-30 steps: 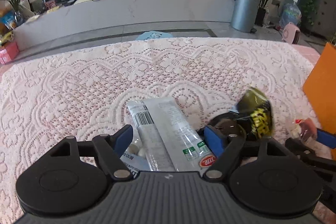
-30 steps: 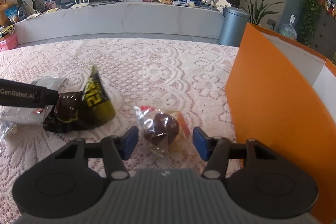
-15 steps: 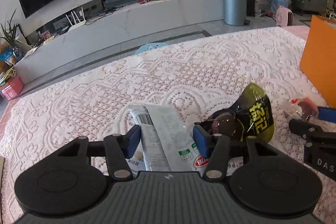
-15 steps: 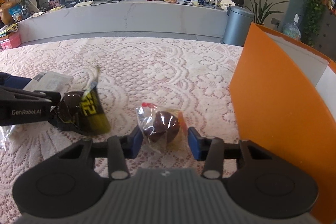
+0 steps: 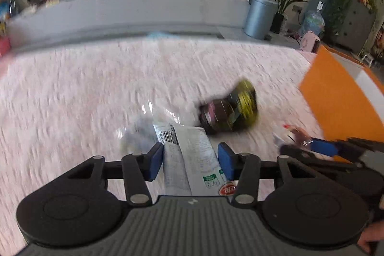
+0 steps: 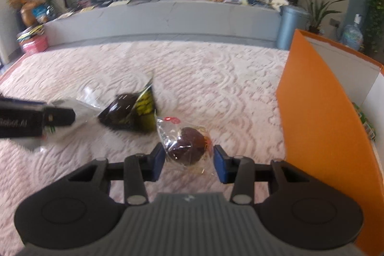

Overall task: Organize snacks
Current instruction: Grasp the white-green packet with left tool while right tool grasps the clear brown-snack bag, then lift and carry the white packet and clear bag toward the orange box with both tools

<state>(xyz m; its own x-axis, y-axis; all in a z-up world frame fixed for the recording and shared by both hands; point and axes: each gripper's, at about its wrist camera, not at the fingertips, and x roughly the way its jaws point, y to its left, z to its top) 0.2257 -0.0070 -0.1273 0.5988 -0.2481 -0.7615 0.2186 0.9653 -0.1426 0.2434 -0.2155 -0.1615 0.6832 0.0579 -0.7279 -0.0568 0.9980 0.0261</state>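
My left gripper is shut on a white snack packet with a barcode, lifted a little above the lace tablecloth. A dark and yellow snack bag lies on the cloth ahead to the right; it also shows in the right wrist view. My right gripper is shut on a clear bag holding a round brown snack. The orange box stands to its right. The left gripper's arm shows at the left of the right wrist view.
The pink lace tablecloth covers the table. The orange box also shows at the right of the left wrist view, with packets inside it seen from the right wrist. A grey counter and a bin stand beyond the table.
Both grippers have closed further on their snacks and lifted them. The left wrist view is blurred by motion and has swung toward the orange box.
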